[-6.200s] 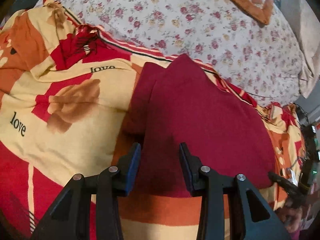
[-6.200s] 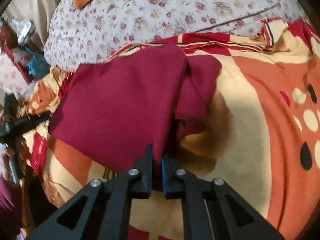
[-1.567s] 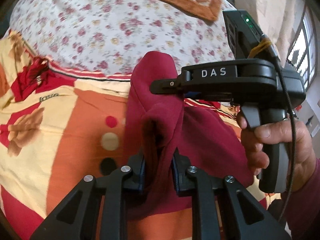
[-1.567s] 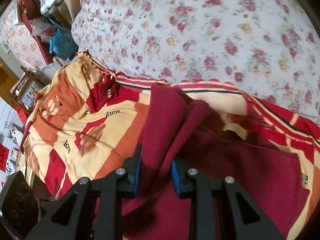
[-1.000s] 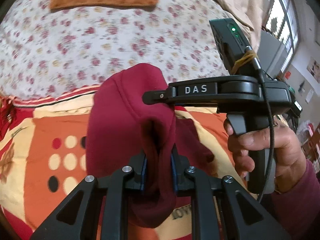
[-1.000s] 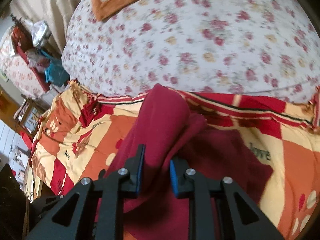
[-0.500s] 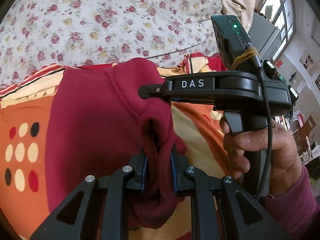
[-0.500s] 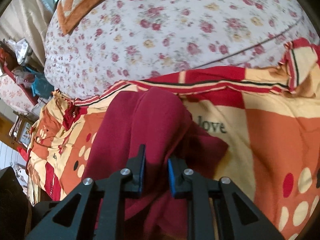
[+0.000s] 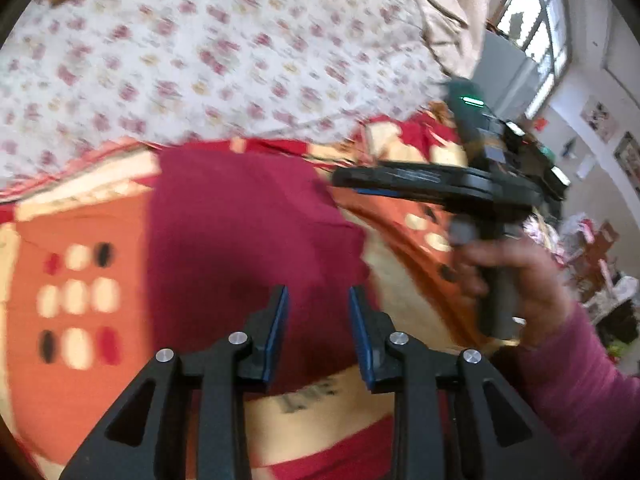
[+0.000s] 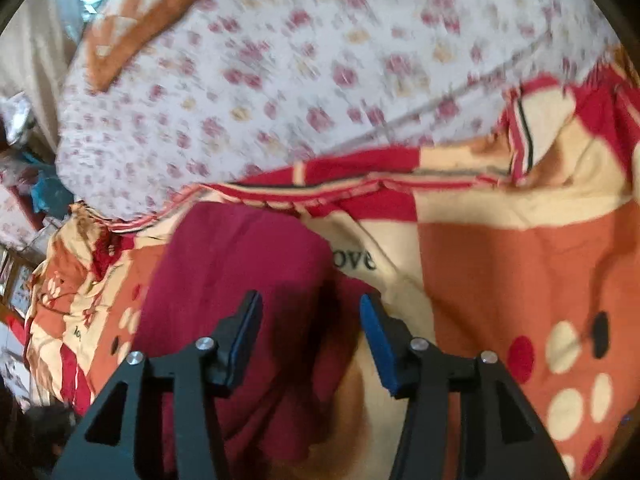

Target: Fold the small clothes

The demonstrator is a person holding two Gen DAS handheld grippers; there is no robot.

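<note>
Hovering over the maroon garment, the left tool and right tool have both just opened, jaws released with cloth below, not pinched. It lies folded on the patterned blanket, long axis running away toward the floral bedspread. Only the left view shows the person's hand.

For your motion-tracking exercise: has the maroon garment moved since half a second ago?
Yes. The maroon garment has dropped from both grippers' jaws and lies flat on the patterned blanket.
</note>
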